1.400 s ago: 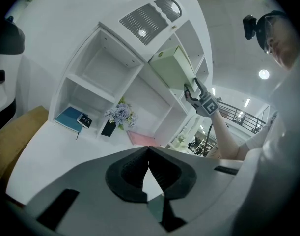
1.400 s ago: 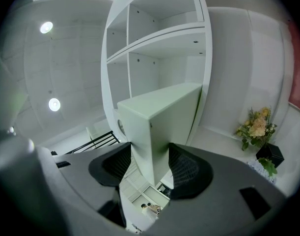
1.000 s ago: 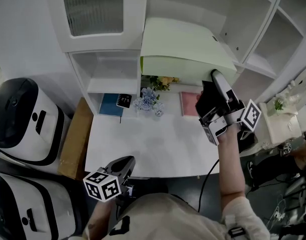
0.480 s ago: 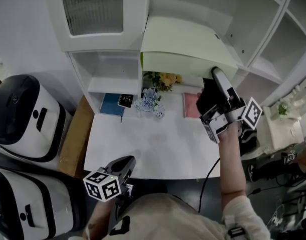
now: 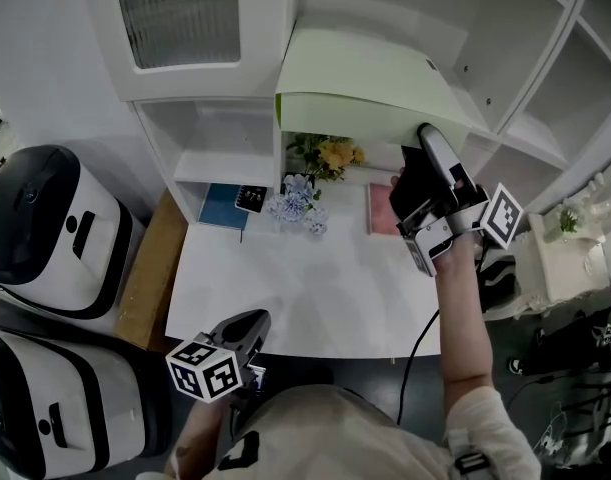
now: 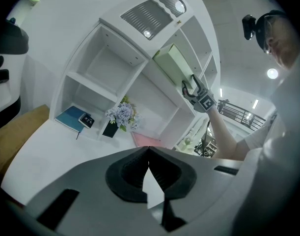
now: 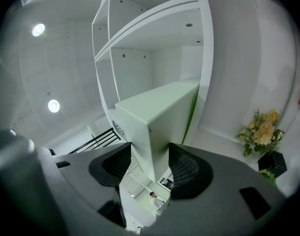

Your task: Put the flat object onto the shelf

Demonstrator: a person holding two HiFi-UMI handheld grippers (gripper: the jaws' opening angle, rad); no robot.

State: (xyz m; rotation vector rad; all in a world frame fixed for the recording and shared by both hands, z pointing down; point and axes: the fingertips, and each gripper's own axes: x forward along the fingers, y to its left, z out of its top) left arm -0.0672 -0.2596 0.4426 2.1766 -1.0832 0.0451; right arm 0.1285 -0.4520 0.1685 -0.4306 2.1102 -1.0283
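A pale green flat box (image 5: 365,83) is held up in front of the white shelf unit (image 5: 465,38), above the table. My right gripper (image 5: 421,148) is shut on its near right corner. In the right gripper view the box (image 7: 159,112) runs from between the dark pads out toward the shelf's upright (image 7: 204,73); whether it touches a shelf board I cannot tell. My left gripper (image 5: 253,324) hangs low at the table's front edge, shut with nothing in it. In the left gripper view its jaws (image 6: 149,154) meet, and the box (image 6: 173,68) shows far off.
On the white table (image 5: 305,288) by the shelf's foot stand a pale blue bouquet (image 5: 297,200) and yellow flowers (image 5: 330,153). A blue book (image 5: 221,209) with a small black item lies at left, a pink book (image 5: 377,208) at right. Two white-and-black machines (image 5: 45,233) stand at far left.
The right gripper and the green box have shifted slightly up and to the left against the shelf. The left gripper has not moved.
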